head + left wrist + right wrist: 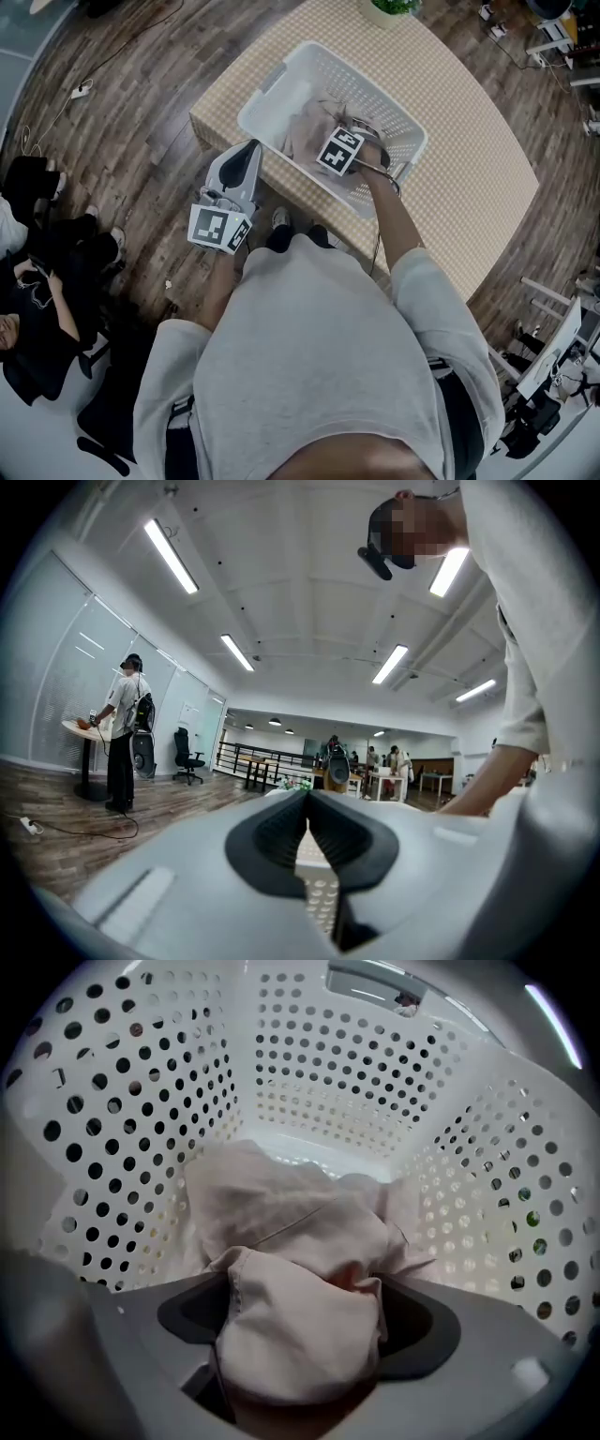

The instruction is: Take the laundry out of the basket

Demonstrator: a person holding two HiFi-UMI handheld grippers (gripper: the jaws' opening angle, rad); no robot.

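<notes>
Right gripper (302, 1330), inside the white laundry basket (131, 1101), clamps bunched pale cloth (281, 1222); left gripper (307, 803), jaws together and empty, hangs outside its near-left wall.

Person in a light grey short-sleeved T-shirt (309, 356); the pale grey moulded left gripper (251, 147) and right gripper (305, 1335) each carry black ribbed pads (272, 841) and a black-and-white marker cube (220, 228).

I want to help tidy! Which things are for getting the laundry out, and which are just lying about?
For the job: laundry, basket, right gripper closed on the laundry.
Just lying about: plant, power strip on the floor.
</notes>
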